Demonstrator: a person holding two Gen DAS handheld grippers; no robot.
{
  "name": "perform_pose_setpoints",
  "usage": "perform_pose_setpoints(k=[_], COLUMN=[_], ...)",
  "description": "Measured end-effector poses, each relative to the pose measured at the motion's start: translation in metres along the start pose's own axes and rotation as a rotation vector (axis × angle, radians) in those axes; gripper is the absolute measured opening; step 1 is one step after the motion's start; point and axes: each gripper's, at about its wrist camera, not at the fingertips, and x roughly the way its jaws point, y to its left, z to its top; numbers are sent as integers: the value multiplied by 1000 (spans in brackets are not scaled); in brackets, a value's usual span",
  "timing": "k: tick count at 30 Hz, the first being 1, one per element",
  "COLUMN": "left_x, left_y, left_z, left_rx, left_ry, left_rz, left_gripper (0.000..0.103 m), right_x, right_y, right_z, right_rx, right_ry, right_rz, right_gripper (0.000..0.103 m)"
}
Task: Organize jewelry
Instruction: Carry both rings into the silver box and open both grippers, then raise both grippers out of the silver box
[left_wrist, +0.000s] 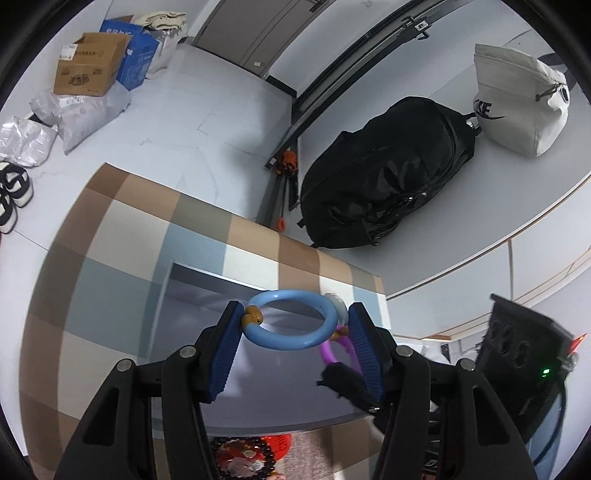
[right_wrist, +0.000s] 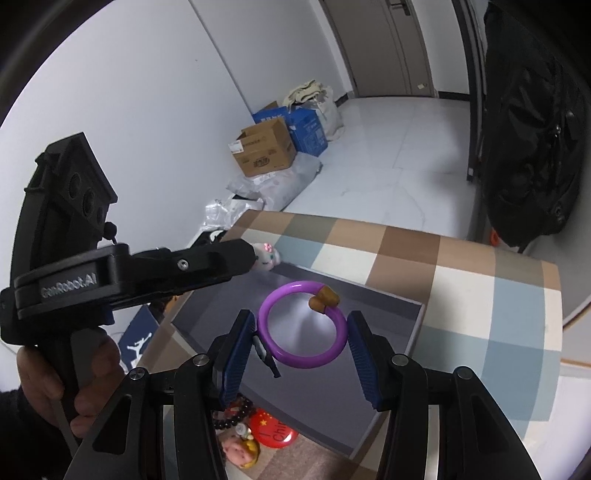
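My left gripper (left_wrist: 295, 308) is shut on a light blue bangle (left_wrist: 258, 338). Its pads press a brown clasp (left_wrist: 253, 315) on one side and a white charm (left_wrist: 338, 304) on the other. My right gripper (right_wrist: 300, 316) is shut on a purple bangle (right_wrist: 306, 363) with a brown clasp (right_wrist: 324, 298). Both bangles hang over a shallow grey box (right_wrist: 413, 332) on a checked tablecloth (right_wrist: 480, 288). In the right wrist view the left gripper (right_wrist: 243, 254) comes in from the left, with the white charm (right_wrist: 266, 254) at its tip and the blue bangle hidden.
Beside the box's near edge lie a dark bead bracelet (right_wrist: 236, 410), a red badge (right_wrist: 275, 430) and a small figurine (right_wrist: 240, 450). On the floor beyond the table are a black backpack (left_wrist: 388, 177), a white bag (left_wrist: 517, 103), cardboard boxes (left_wrist: 88, 70) and shoes (left_wrist: 11, 192).
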Motion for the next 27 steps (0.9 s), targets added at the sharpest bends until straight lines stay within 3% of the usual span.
perform_pose_setpoints(k=[3,4,6,8,15,27], left_x=[3,4,0,-7,-18,-48], left_y=[-2,-3,-7,-11,-12,-15], left_z=[1,1,0,-2,-6,-23], left_rx=[0,3,12,31,48,118], left_ry=[21,26,19,-3,-17,-103], left_rz=[36,39,23,19,25,129], left_gripper=[55,60,67,73,75,77], right_x=[0,-1,-4,-9,-16,-37], right_y=[-1,-1,0,2,7,16], right_z=[-2,-2,-3,-3,-8,-22], right_rx=[37,43,42,31,36,-2], right_ry=[4,9,-3,-24,-19,-72], right_rz=[29,41,29,7,-10,-68], right_gripper=[53,55,72,80,84,97])
